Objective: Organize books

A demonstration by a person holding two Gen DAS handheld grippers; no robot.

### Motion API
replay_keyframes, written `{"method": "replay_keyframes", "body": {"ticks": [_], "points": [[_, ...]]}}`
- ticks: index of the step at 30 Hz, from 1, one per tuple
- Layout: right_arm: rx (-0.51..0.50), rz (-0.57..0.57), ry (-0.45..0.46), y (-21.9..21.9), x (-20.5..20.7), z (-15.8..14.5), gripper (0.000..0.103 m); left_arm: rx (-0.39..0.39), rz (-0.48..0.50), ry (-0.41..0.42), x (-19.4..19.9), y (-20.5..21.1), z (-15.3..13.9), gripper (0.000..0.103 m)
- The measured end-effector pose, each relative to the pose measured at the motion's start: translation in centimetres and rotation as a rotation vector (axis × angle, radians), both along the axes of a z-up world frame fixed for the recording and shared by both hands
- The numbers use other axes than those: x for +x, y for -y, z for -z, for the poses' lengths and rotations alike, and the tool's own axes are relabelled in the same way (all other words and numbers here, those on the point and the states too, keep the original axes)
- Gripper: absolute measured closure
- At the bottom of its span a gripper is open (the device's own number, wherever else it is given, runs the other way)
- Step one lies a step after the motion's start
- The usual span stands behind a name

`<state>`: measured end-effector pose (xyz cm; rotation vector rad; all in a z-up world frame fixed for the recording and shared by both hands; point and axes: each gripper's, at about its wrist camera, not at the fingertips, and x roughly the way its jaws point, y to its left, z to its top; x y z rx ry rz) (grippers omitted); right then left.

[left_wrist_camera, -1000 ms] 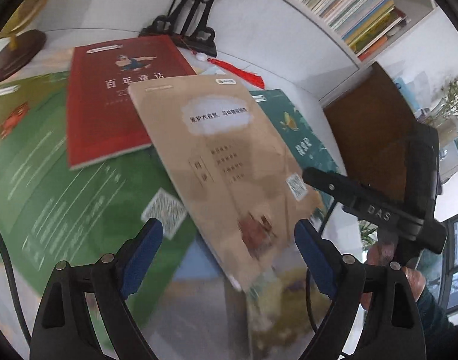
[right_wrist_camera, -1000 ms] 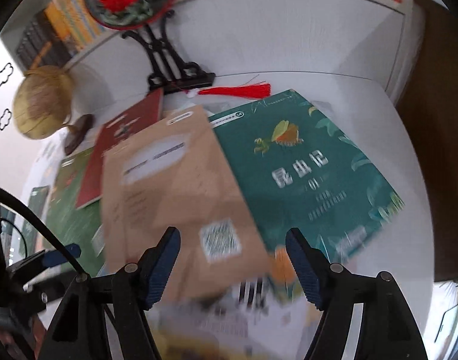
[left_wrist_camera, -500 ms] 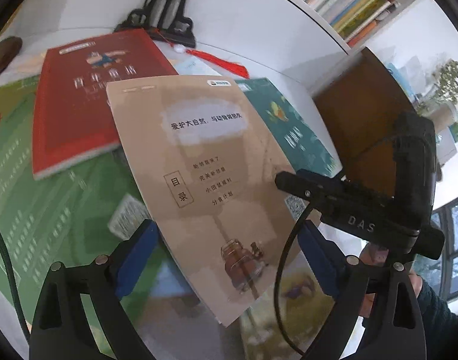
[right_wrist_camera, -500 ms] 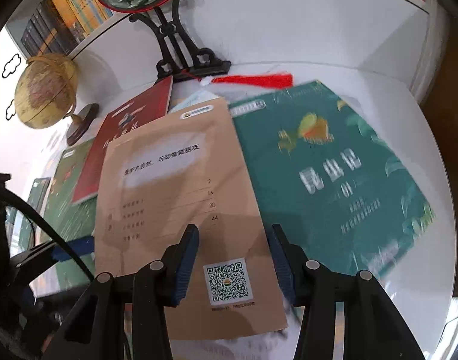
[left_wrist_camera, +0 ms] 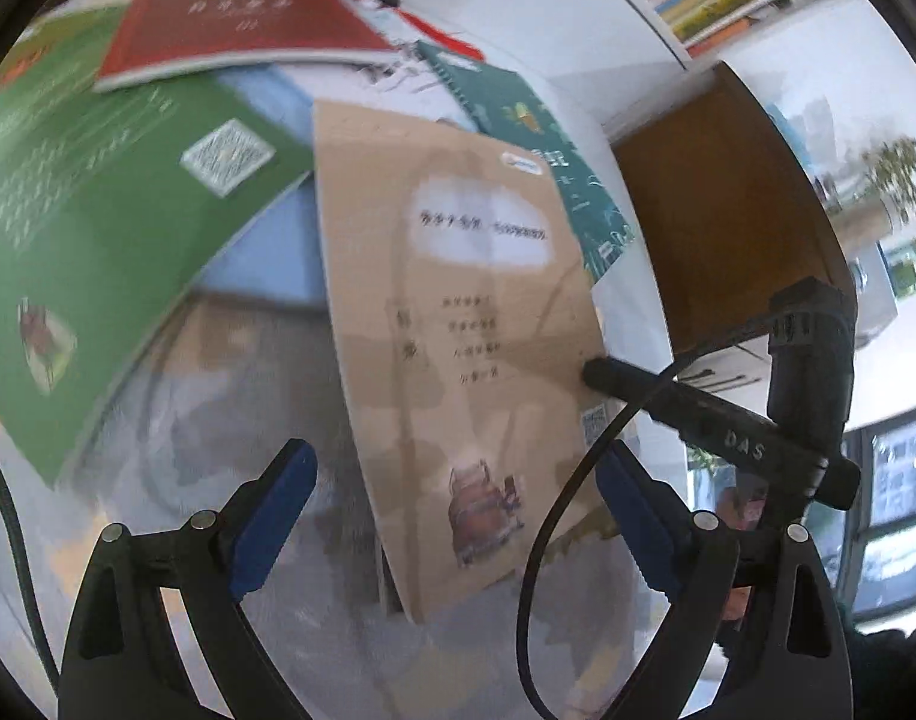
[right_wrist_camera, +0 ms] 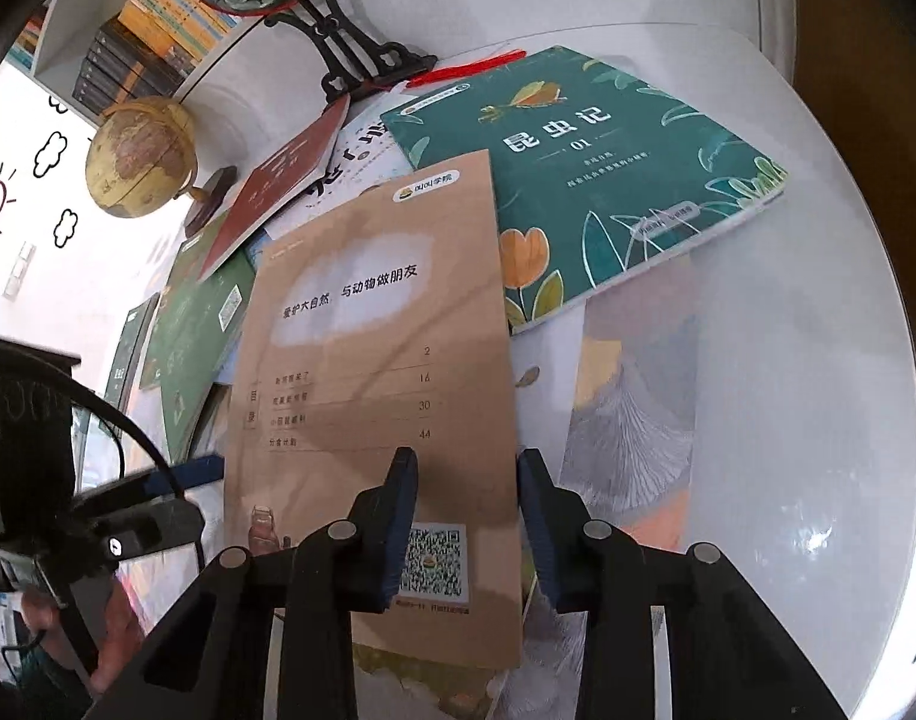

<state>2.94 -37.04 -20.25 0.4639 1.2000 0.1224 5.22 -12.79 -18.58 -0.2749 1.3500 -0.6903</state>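
A white round table [right_wrist_camera: 817, 312] fills most of both views and carries a loose spread of books. At the upper left of the right wrist view, a white shelf unit [right_wrist_camera: 128, 42] holds rows of upright books; the left wrist view shows more shelved books at its upper right.

The dark green book [right_wrist_camera: 583, 162] with leaf and flower artwork lies flat at the upper centre-right of the right wrist view. The bright green book [left_wrist_camera: 98, 228] occupies the left of the left wrist view, blurred. The tan booklet [right_wrist_camera: 374, 372] lies in the centre of both views, overlapping the near edge of the dark green book and resting on other printed sheets. The red book [left_wrist_camera: 242, 18] lies at the top left of the left wrist view, on top of the bright green book.

A globe [right_wrist_camera: 140, 156] on a dark base stands at the left of the right wrist view. A black ornamental stand [right_wrist_camera: 350, 54] with a red floral disc sits at top centre, a red tassel [right_wrist_camera: 469, 69] beside its foot.

The right gripper [right_wrist_camera: 466, 480] is low in the centre; its jaws have just been closing and stand narrow, astride the right edge of the tan booklet, with a gap visible to both pads. The left gripper [left_wrist_camera: 458, 498] has its blue fingers [left_wrist_camera: 278, 510] spread wide above the near end of the tan booklet, holding nothing.
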Motion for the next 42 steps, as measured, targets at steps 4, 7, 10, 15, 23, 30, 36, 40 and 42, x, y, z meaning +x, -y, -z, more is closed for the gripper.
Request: {"method": "replay_keyframes", "body": {"ticks": [4, 7, 10, 15, 23, 30, 36, 40, 42], "points": [[-0.001, -0.011, 0.011, -0.2, 1.0, 0.1, 0.068, 0.010, 0.004, 0.000, -0.6, 1.1, 0.2, 0.010], [0.023, -0.017, 0.010, -0.2, 1.1, 0.1, 0.068, 0.077, 0.010, 0.049, -1.4, 2.1, -0.5, 0.009], [0.044, -0.025, 0.006, 0.1, 1.2, 0.2, 0.068, 0.068, -0.004, 0.045, -1.7, 1.8, -0.8, 0.009], [0.060, -0.037, -0.003, 0.3, 1.3, 0.3, 0.067, 0.066, -0.035, 0.031, -1.9, 1.4, -0.7, 0.009], [0.310, -0.058, -0.013, 1.5, 1.1, 0.3, 0.066, 0.109, -0.092, 0.074, -1.8, 0.8, -1.6, 0.000], [0.650, -0.103, 0.003, 0.6, 0.9, 0.7, 0.066, 0.046, -0.144, 0.032, -2.1, -0.8, -0.9, 0.001], [0.586, -0.150, -0.004, -3.6, 1.0, 0.9, 0.086, 0.024, -0.144, 0.029, -3.2, -0.8, -1.0, 0.001], [0.490, -0.191, 0.059, -3.7, 0.7, -1.6, 0.092, -0.019, -0.166, 0.034, -4.3, -2.7, -2.3, 0.001], [0.362, -0.248, 0.090, -4.5, 0.6, -3.5, 0.092, -0.022, -0.175, 0.047, -4.8, -3.7, -3.1, 0.001]]}}
